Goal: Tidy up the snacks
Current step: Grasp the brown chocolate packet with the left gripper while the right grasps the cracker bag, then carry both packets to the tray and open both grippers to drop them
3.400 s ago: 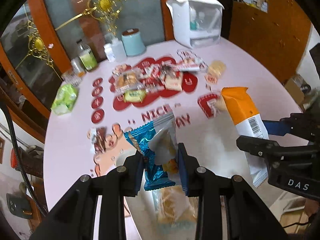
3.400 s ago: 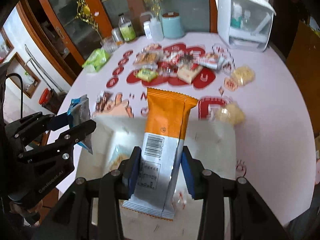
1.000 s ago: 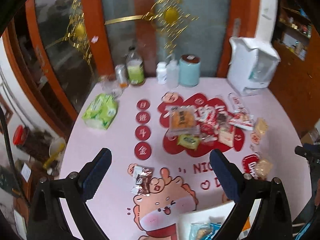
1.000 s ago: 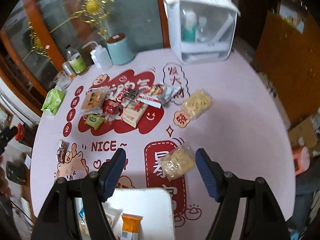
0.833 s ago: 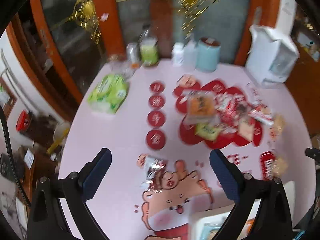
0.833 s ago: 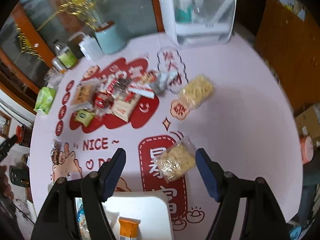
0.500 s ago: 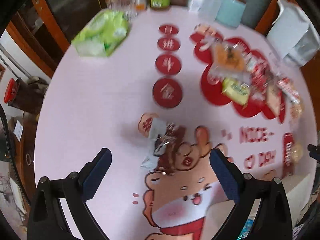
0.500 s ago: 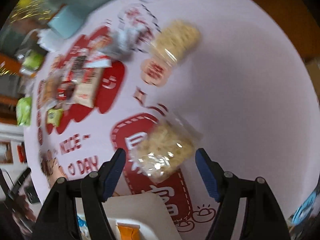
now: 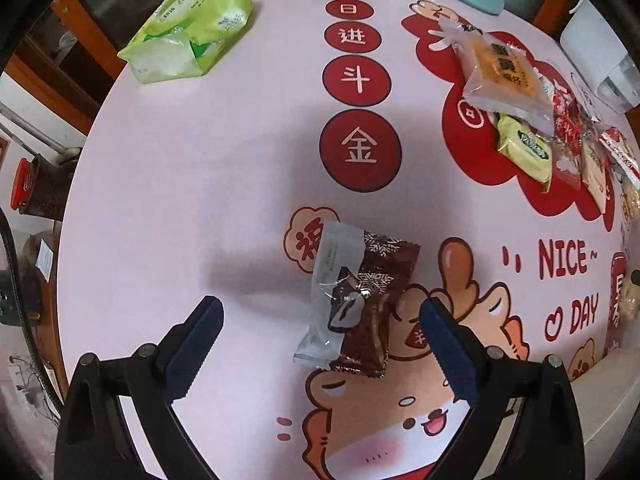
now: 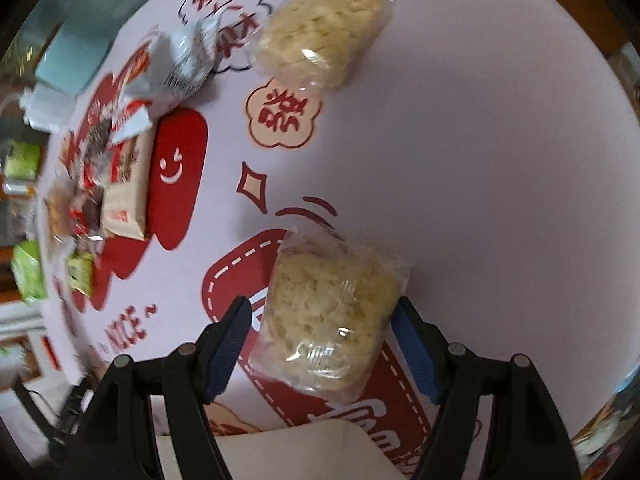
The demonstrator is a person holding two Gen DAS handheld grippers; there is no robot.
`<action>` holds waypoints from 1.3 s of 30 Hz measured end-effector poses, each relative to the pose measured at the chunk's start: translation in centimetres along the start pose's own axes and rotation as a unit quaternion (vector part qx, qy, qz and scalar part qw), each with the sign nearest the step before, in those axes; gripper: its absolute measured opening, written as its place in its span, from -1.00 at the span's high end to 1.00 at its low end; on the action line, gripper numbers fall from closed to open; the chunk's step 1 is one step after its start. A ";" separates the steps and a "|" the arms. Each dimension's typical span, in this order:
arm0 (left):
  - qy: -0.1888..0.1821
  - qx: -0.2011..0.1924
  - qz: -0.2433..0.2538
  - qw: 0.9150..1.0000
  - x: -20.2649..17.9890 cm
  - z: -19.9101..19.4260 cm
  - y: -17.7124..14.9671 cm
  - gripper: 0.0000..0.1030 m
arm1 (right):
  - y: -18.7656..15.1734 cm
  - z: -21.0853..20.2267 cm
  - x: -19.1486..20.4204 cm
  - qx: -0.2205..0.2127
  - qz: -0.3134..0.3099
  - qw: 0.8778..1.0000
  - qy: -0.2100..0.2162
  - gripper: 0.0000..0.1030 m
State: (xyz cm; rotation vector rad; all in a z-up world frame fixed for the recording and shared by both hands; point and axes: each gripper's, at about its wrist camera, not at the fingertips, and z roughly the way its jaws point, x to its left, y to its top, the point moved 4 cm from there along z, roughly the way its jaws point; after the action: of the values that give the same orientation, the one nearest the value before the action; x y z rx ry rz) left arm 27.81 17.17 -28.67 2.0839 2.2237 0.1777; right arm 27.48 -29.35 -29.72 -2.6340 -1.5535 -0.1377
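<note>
Crinkly, light packets on the counter (image 9: 180,168): your wide-open left tongs (image 9: 320,344) straddle the brown wafer pack (image 9: 360,300), wide right tongs (image 10: 322,344) flank the crumbly rice cake (image 10: 332,312), so pinch gently mid-body.

Both packets released, new packets (image 9: 356,300) framed
</note>
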 end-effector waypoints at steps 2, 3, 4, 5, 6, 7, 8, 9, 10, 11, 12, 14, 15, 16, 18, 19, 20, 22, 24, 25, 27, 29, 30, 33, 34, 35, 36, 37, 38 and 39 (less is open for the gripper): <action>-0.001 0.004 0.000 1.000 0.1 0.3 0.0 -0.90 | -0.1 0.2 0.9 -0.004 -0.022 0.999 -0.026 -0.41; -0.001 0.006 -0.001 1.000 0.3 0.7 0.1 -0.90 | -0.2 0.4 1.3 -0.005 -0.036 0.999 -0.039 -0.41; -0.001 0.007 -0.002 1.000 0.3 0.8 0.0 -0.90 | -0.2 0.6 1.6 -0.005 -0.045 0.998 -0.050 -0.41; -0.002 0.009 -0.003 1.000 0.4 1.0 0.0 -0.90 | -0.3 0.8 1.8 -0.005 -0.049 0.997 -0.057 -0.40; -0.002 0.010 -0.005 1.000 0.5 1.0 0.0 -0.90 | -0.3 0.9 2.0 -0.006 -0.051 0.997 -0.061 -0.39; -0.003 0.011 -0.007 1.000 0.6 1.2 -0.1 -0.90 | -0.3 1.1 2.1 -0.006 -0.051 0.997 -0.062 -0.39; -0.003 0.011 -0.008 1.000 0.8 1.4 0.1 -0.90 | -0.3 1.3 2.1 -0.004 -0.048 0.997 -0.063 -0.37; -0.003 0.013 -0.008 1.000 0.7 1.6 0.8 -0.90 | -0.3 1.3 2.2 -0.007 -0.048 0.997 -0.063 -0.32; -0.001 0.014 -0.008 1.000 0.8 1.7 0.9 -0.90 | -0.2 1.3 2.3 -0.008 -0.049 0.997 -0.065 -0.31; 0.001 0.015 -0.008 1.000 0.7 1.7 1.0 -0.90 | -0.2 1.3 2.3 -0.006 -0.051 0.996 -0.066 -0.30; 0.002 0.016 -0.008 1.000 0.7 1.8 1.1 -0.90 | -0.3 1.3 2.2 -0.006 -0.052 0.996 -0.067 -0.27; 0.001 0.022 -0.009 1.000 0.7 2.3 1.6 -0.90 | -0.1 1.3 2.4 -0.007 -0.054 0.996 -0.067 -0.24; 0.002 0.024 -0.010 1.000 0.6 2.5 1.6 -0.90 | -0.1 1.3 2.4 -0.008 -0.053 0.996 -0.064 -0.22; 0.002 0.026 -0.010 1.000 0.6 2.7 1.7 -0.89 | 0.2 1.1 2.0 -0.009 -0.053 0.997 -0.062 -0.20; -0.006 0.020 -0.014 1.000 0.2 2.8 2.0 -0.66 | 0.3 0.9 2.1 -0.015 -0.059 0.997 -0.054 -0.18; -0.014 0.016 -0.018 1.000 0.2 2.7 2.2 -0.57 | 0.3 0.8 2.1 -0.017 -0.062 0.997 -0.053 -0.18; -0.013 0.013 -0.023 1.000 0.2 2.6 2.3 -0.42 | 0.3 0.8 2.2 -0.019 -0.065 0.996 -0.050 -0.17; -0.014 0.005 -0.024 1.000 -0.2 2.2 2.7 -0.08 | 0.2 0.7 2.2 -0.022 -0.069 0.996 -0.047 -0.17; -0.011 0.007 -0.020 1.000 -0.5 2.1 2.9 0.08 | 0.1 0.6 2.3 -0.027 -0.072 0.996 -0.043 -0.16; -0.011 0.005 -0.019 1.000 -0.5 2.0 2.9 0.12 | 0.0 0.4 2.5 -0.031 -0.074 0.996 -0.041 -0.16; -0.007 0.002 -0.016 1.000 -0.8 1.8 2.8 0.17 | -0.3 0.0 2.7 -0.036 -0.077 0.996 -0.037 -0.16; -0.008 0.001 -0.020 1.000 -0.9 1.6 2.5 0.19 | -0.7 -0.8 1.9 -0.041 -0.081 0.995 -0.031 -0.16; -0.012 -0.001 -0.025 1.000 -0.9 1.3 2.5 0.21 | -0.7 -1.1 2.1 -0.045 -0.083 0.995 -0.028 -0.16; -0.022 -0.010 -0.034 0.999 -1.2 0.3 1.7 0.22 | -1.1 -2.4 2.1 -0.058 -0.089 0.994 -0.022 -0.16; -0.026 -0.015 -0.035 0.999 -1.2 -0.1 1.7 0.23 | -1.3 -2.9 2.4 -0.065 -0.093 0.993 -0.018 -0.16; -0.028 -0.018 -0.035 0.999 -1.4 -0.5 1.6 0.23 | -1.4 -3.4 2.5 -0.070 -0.096 0.993 -0.016 -0.16; -0.032 -0.023 -0.036 0.999 -1.4 -1.2 1.5 0.23 | -1.3 -3.9 2.5 -0.077 -0.098 0.992 -0.013 -0.16; -0.037 -0.029 -0.037 0.998 -1.5 -2.0 1.4 0.23 | -0.9 -4.4 2.6 -0.085 -0.102 0.991 -0.006 -0.16; -0.041 -0.034 -0.037 0.998 -1.7 -2.7 1.3 0.23 | -1.0 -4.9 2.8 -0.091 -0.106 0.990 -0.001 -0.16; -0.046 -0.041 -0.036 0.997 -2.0 -3.5 1.3 0.23 | -1.2 -5.6 3.0 -0.098 -0.109 0.989 0.001 -0.16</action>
State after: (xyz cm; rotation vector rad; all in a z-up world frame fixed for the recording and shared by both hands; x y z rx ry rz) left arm 28.72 15.21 -25.01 1.9278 2.1947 0.1606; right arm 27.68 -26.78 -23.78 -2.5907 -1.9166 -0.3238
